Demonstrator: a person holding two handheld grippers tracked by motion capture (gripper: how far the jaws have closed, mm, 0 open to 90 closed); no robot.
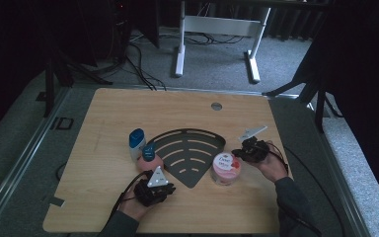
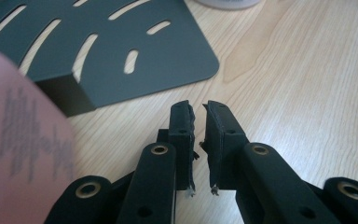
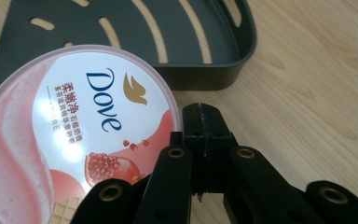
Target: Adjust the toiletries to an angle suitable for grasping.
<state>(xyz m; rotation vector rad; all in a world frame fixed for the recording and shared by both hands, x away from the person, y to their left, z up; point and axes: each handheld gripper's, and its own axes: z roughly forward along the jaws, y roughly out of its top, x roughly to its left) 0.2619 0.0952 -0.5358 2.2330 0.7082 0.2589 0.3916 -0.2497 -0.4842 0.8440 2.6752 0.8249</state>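
Dove tub (image 1: 225,168) sits just beside the right tongs (image 1: 241,153), pressed fully together, empty; left tongs (image 1: 159,193) nearly closed, narrow gap, holding nothing, near the pink bottle (image 1: 150,159).

On the worktop (image 1: 103,197) stand two bottles: one white with a blue cap (image 1: 136,143) at ten o'clock, one pink (image 1: 151,159) beside it. There is one pink tub (image 1: 225,168) and one dark slotted rack (image 1: 190,150). Two grippers count too: left (image 1: 154,187), right (image 1: 249,148).
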